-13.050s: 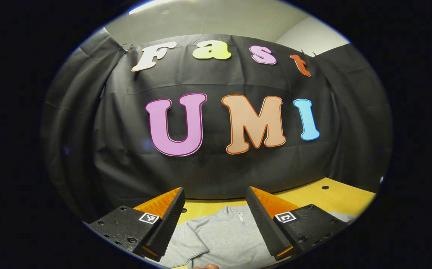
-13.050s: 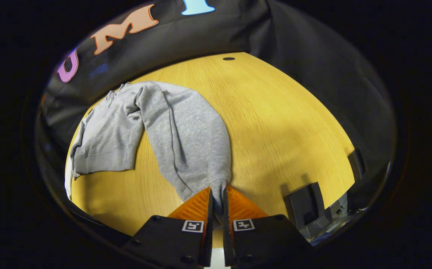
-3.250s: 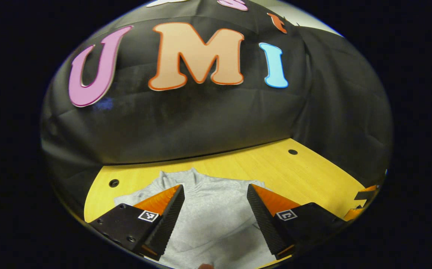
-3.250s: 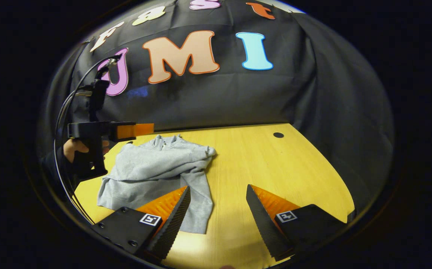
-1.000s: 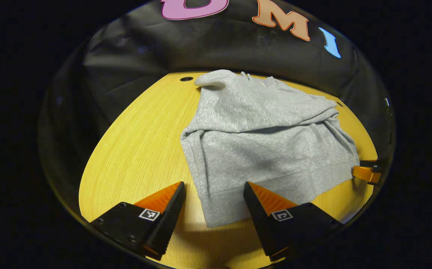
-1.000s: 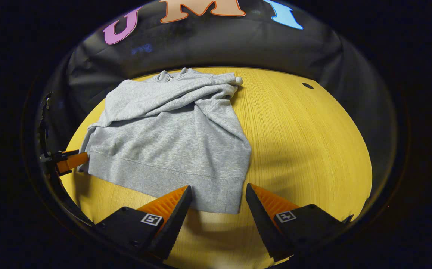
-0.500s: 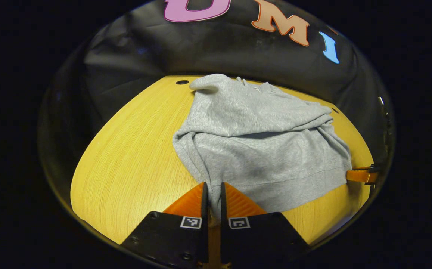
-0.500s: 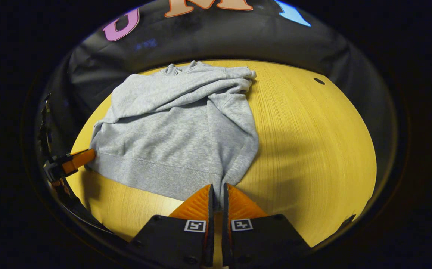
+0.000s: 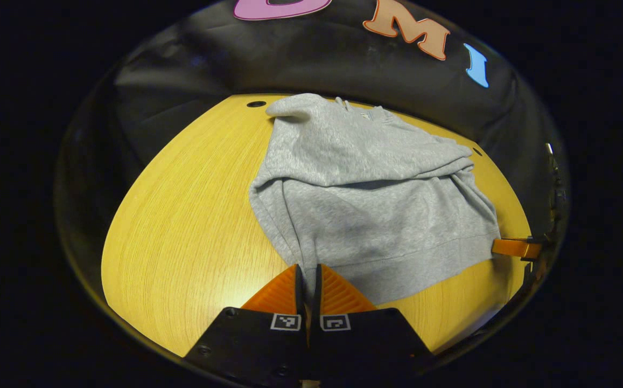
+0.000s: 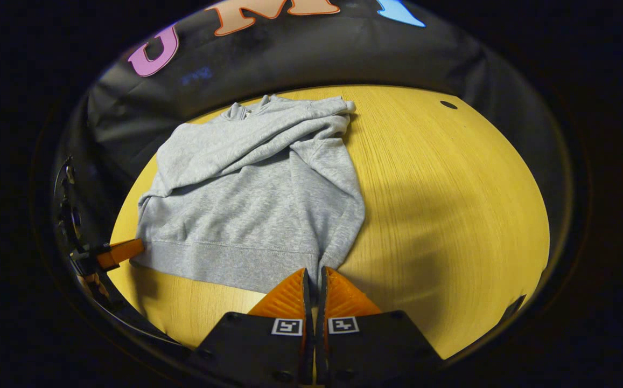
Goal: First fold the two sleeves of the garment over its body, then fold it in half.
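Nearest in the left gripper view, the left gripper is pinched together on one bottom-hem corner of the grey sweatshirt. In the right gripper view the right gripper is likewise clamped on the other hem corner. The sweatshirt lies on the yellow wooden table, both sleeves folded across its chest, collar toward the far edge. Bare tabletop spreads beside the garment on either side. Farther off, each view catches the other gripper's tip at the hem.
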The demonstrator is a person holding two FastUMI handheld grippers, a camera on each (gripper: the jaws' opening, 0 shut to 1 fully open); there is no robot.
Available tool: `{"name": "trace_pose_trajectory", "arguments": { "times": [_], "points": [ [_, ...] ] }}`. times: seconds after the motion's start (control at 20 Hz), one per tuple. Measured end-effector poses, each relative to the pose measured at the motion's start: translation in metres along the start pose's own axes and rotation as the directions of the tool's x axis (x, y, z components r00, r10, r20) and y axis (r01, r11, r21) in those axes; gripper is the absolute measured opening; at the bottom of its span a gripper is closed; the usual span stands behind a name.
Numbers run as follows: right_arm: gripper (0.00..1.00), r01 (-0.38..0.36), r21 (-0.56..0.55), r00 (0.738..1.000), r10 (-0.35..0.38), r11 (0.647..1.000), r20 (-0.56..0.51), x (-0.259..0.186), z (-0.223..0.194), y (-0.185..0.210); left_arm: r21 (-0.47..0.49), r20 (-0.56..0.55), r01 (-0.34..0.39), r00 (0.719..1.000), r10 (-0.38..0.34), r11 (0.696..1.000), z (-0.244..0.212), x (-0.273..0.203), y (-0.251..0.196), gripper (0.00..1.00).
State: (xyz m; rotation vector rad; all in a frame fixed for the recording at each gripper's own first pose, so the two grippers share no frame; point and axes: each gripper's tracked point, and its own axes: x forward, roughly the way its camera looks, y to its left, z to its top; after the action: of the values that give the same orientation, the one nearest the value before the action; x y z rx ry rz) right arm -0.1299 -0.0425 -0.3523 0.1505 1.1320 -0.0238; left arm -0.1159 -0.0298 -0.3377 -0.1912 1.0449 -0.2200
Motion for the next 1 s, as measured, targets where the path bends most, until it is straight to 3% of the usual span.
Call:
{"name": "trace_pose_trajectory", "arguments": {
  "times": [0.15,0.4,0.7,1.0],
  "points": [
    [0.03,-0.014,-0.012,1.0,0.014,1.0,-0.017,0.0,0.001,0.001,0.034,-0.027,0.004,1.0,-0.003,0.999,0.002,0.002,0.001,0.0],
    [0.03,-0.054,0.009,0.998,0.054,0.999,-0.013,-0.005,0.007,0.005,0.011,-0.062,0.021,0.998,-0.021,1.0,0.007,0.002,0.003,0.0],
    [0.03,-0.156,0.113,0.986,0.149,0.981,0.068,-0.033,0.051,0.019,-0.073,-0.001,0.054,0.999,-0.054,0.996,0.04,-0.014,-0.004,0.0],
    [0.0,-0.254,0.21,0.964,0.23,0.944,0.129,-0.047,0.1,0.032,-0.098,0.063,0.087,0.995,-0.082,0.991,0.085,-0.024,-0.006,0.0]
  ]
}}
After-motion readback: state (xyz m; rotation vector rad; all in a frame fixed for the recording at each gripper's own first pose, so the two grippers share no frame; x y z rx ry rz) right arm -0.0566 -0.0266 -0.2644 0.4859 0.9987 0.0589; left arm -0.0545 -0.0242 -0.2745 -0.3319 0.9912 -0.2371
